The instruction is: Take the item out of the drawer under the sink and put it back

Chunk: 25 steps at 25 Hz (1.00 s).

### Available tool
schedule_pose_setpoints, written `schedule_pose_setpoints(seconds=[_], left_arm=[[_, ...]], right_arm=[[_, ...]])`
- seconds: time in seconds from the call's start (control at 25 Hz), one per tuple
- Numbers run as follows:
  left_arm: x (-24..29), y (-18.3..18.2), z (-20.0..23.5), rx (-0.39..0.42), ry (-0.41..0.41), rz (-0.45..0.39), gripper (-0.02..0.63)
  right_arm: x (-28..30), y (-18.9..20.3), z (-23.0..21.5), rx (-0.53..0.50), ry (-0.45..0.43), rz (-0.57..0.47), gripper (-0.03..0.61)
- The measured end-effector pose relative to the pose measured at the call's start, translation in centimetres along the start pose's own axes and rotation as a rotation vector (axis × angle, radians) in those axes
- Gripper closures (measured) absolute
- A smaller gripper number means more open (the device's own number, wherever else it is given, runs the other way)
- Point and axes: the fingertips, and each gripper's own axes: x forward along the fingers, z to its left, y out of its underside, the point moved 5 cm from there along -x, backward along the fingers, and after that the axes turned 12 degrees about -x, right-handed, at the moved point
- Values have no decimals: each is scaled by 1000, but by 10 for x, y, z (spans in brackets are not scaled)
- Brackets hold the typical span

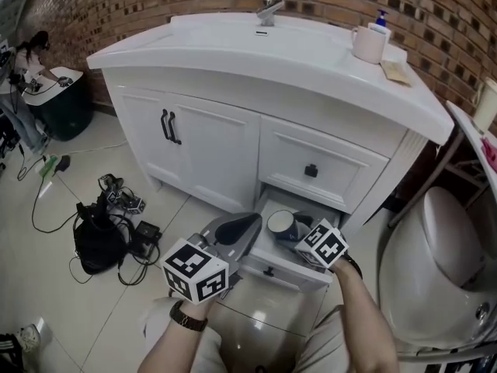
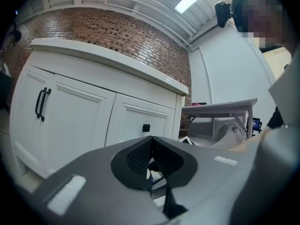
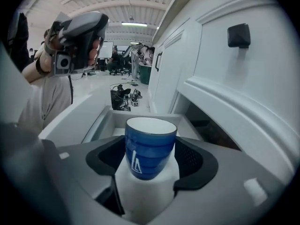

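Observation:
The lower drawer [image 1: 268, 266] under the white sink counter [image 1: 272, 49] stands pulled out. A blue mug [image 1: 281, 224] with a white inside stands upright in it. My right gripper [image 1: 295, 234] reaches into the drawer, and its pads sit against both sides of the mug [image 3: 149, 149], low over the white drawer floor. The drawer's far wall [image 3: 101, 121] shows behind the mug. My left gripper [image 1: 252, 222] hovers just left of the drawer with its jaws shut [image 2: 150, 139] and nothing between them, pointing toward the cabinet front.
The shut upper drawer has a black knob [image 1: 311, 170], and black handles [image 1: 169, 127] mark the double doors at left. A white cup [image 1: 369, 43] and soap bottle [image 1: 380, 20] stand on the counter. A black bag and cables [image 1: 101, 235] lie on the floor. A toilet [image 1: 439, 263] is at the right.

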Motion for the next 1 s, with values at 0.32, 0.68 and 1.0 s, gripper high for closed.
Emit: schedule_pose_setpoints(seconds=[0.32, 0.68, 1.0], left_arm=[[0, 0, 0, -1, 15, -6, 594], [6, 2, -1, -5, 22, -10, 594], [10, 1, -1, -3, 41, -28, 594]], right_arm=[[-5, 17, -1, 52, 15, 59, 241], [-84, -5, -14, 102, 173, -202, 240], [-221, -40, -6, 243, 509, -723, 577]])
